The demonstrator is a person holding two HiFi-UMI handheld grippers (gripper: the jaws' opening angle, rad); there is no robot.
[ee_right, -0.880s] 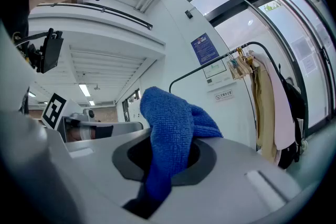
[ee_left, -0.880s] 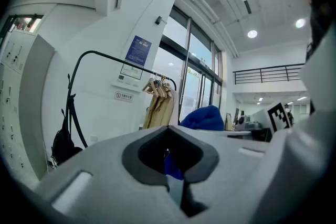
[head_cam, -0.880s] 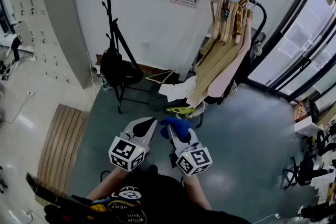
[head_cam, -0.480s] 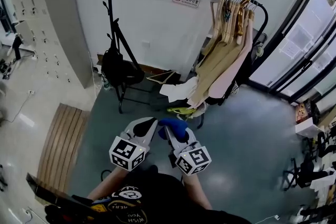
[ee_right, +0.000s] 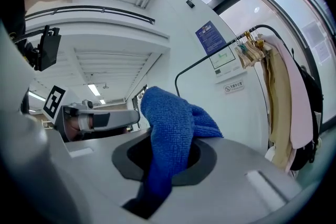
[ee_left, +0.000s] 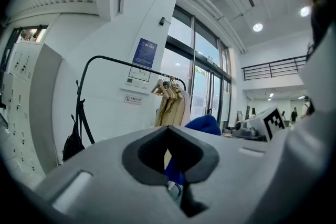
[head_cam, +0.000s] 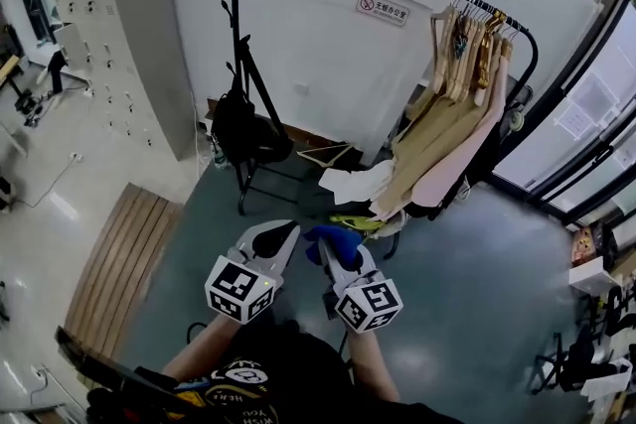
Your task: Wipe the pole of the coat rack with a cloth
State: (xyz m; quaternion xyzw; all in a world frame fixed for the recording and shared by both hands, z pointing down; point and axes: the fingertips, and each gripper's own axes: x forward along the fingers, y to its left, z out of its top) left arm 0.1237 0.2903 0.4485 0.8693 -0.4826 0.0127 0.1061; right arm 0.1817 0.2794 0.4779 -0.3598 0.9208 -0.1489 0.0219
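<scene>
The coat rack [head_cam: 238, 65] is a black arched pole standing against the white wall, well ahead of both grippers. It also shows far off as the rack [ee_left: 86, 76] in the left gripper view and the rack [ee_right: 181, 73] in the right gripper view. My right gripper [head_cam: 336, 248] is shut on a blue cloth [head_cam: 333, 236], and the cloth [ee_right: 170, 123] bulges up out of its jaws. My left gripper [head_cam: 281, 233] is beside it at the left, jaws together and nothing held. The blue cloth [ee_left: 203, 124] peeks over its jaws.
Wooden hangers with beige and pink garments [head_cam: 447, 129] fill the rack's right end. A black bag [head_cam: 238, 129] hangs at its left upright and white clothing [head_cam: 353, 182] lies at its foot. Grey lockers [head_cam: 124, 35] stand left, a slatted wooden board [head_cam: 119, 258] lies on the floor, and glass doors [head_cam: 586, 114] are right.
The head view has swung a little left, so the rack now sits further right and lower in the picture. Both grippers keep their places side by side, the cloth still held.
</scene>
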